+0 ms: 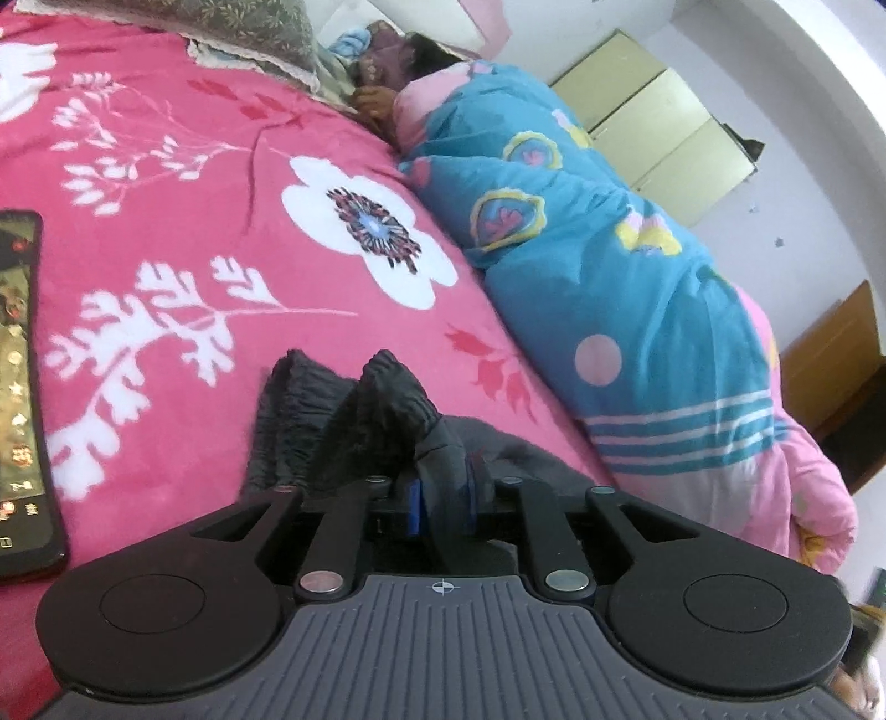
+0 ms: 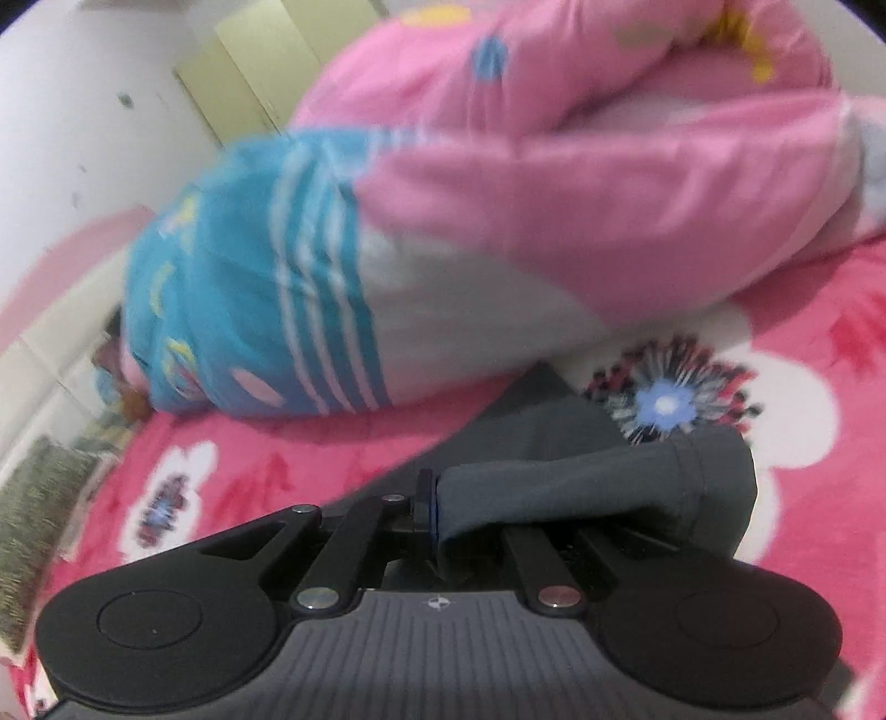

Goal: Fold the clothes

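A dark grey garment (image 1: 354, 421) lies on the pink flowered bedspread (image 1: 166, 221). My left gripper (image 1: 441, 498) is shut on a bunched end of it with an elastic band, held just above the bed. In the right wrist view my right gripper (image 2: 437, 512) is shut on another end of the same garment (image 2: 581, 487), whose hemmed cloth drapes over the right finger. Both pairs of fingertips are mostly hidden by cloth.
A rolled blue and pink quilt (image 1: 609, 277) lies along the far side of the bed, also in the right wrist view (image 2: 443, 221). A phone (image 1: 22, 387) lies on the bedspread at the left. A patterned pillow (image 1: 232, 33) lies at the bed's head. Yellow cabinets (image 1: 664, 111) stand by the wall.
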Demonstrator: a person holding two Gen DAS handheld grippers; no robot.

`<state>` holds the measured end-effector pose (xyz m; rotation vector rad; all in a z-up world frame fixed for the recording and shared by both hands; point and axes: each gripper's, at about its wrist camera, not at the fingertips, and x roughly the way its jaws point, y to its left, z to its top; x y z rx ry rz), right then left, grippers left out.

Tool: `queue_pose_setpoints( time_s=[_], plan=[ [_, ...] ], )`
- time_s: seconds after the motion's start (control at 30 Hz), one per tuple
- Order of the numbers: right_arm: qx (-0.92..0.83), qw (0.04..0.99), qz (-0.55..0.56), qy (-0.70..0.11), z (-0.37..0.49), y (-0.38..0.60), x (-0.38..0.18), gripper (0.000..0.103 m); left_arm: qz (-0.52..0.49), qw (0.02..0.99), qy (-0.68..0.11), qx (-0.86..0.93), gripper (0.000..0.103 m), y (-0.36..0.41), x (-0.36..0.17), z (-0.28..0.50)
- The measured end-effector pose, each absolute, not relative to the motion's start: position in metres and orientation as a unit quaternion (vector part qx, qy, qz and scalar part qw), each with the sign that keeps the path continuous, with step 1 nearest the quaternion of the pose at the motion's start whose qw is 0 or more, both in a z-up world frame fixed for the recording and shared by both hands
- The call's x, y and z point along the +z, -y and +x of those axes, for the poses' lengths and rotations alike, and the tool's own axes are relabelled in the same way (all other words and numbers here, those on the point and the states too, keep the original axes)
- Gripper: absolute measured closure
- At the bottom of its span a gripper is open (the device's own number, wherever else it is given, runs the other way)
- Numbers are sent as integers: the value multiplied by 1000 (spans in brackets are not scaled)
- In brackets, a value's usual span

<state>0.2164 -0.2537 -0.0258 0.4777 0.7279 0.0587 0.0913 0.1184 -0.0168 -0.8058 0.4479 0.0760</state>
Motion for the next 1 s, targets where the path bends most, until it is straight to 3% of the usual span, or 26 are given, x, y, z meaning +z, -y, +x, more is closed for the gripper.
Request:
queue_pose_setpoints(
  time_s=[0.07, 0.1, 0.17, 0.23, 0.4, 0.7, 1.0],
  plan=[
    [20, 892, 233, -387, 235, 252, -46, 89, -380, 900, -210, 33, 64, -118, -21, 92],
    [18, 885, 234, -401, 241, 252, -54, 85, -368, 907, -204, 29, 59, -115, -20, 89],
    [15, 881, 230, -413, 246, 252, -59, 70, -351, 915, -194, 26, 40, -110, -18, 82],
    [17, 883, 214, -418, 244, 252, -57, 61, -333, 925, -183, 18, 33, -106, -14, 73],
    [26, 895, 138, -422, 228, 245, -32, 39, -307, 934, -181, -29, 32, -98, -7, 59],
    [39, 938, -21, -343, 155, 222, 45, 37, -247, 955, -163, -31, 33, -107, -16, 16],
    [307, 893, -136, -300, 130, 77, 51, 37, -246, 954, -173, -3, 38, -128, -25, 25]
  ],
)
